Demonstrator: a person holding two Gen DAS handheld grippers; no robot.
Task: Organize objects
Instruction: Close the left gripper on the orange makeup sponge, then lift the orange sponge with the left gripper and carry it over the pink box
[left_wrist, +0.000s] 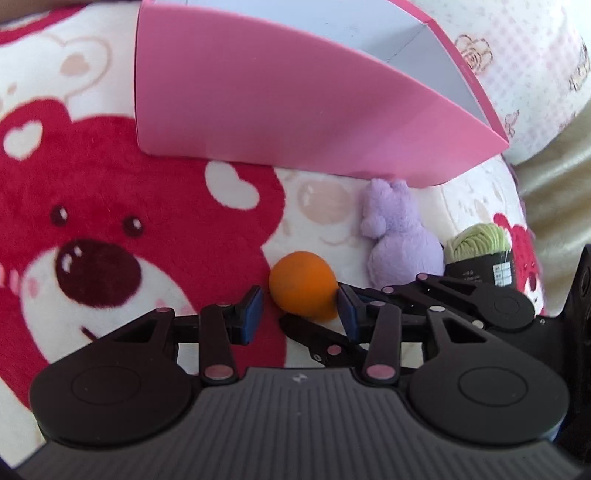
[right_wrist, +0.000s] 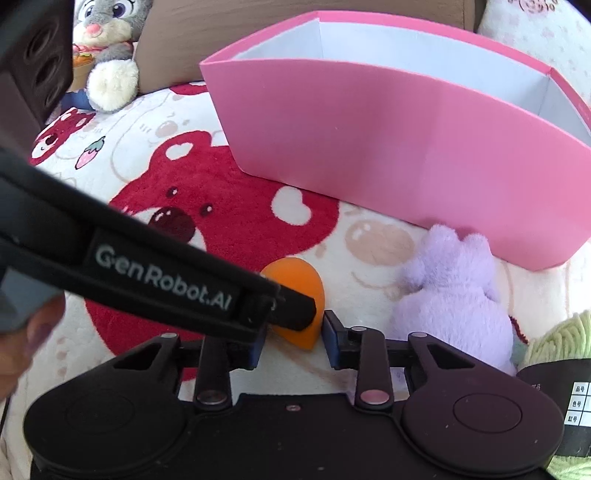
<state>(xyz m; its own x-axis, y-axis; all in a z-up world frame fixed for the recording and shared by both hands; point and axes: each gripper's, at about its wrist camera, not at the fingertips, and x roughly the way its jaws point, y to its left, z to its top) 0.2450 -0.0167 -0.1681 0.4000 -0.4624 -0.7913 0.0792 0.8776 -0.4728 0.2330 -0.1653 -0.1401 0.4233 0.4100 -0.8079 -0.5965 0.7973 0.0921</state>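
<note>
We judge the tidying barely begun: the pink box (right_wrist: 388, 147), upper right in the right wrist view, shows only bare white walls. The orange sponge (left_wrist: 303, 286), purple plush (left_wrist: 400, 236) and green yarn (left_wrist: 476, 240) lie on the bear blanket (left_wrist: 110, 221) below it. Our left gripper (left_wrist: 301, 314) and right gripper (right_wrist: 293, 338) stand part open around the sponge, neither clamping it.

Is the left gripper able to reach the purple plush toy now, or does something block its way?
Probably not directly. The left gripper has the orange egg-shaped sponge between its fingers, and the right gripper reaches in beside it, across the way to the purple plush toy. The right gripper looks better placed.
</note>
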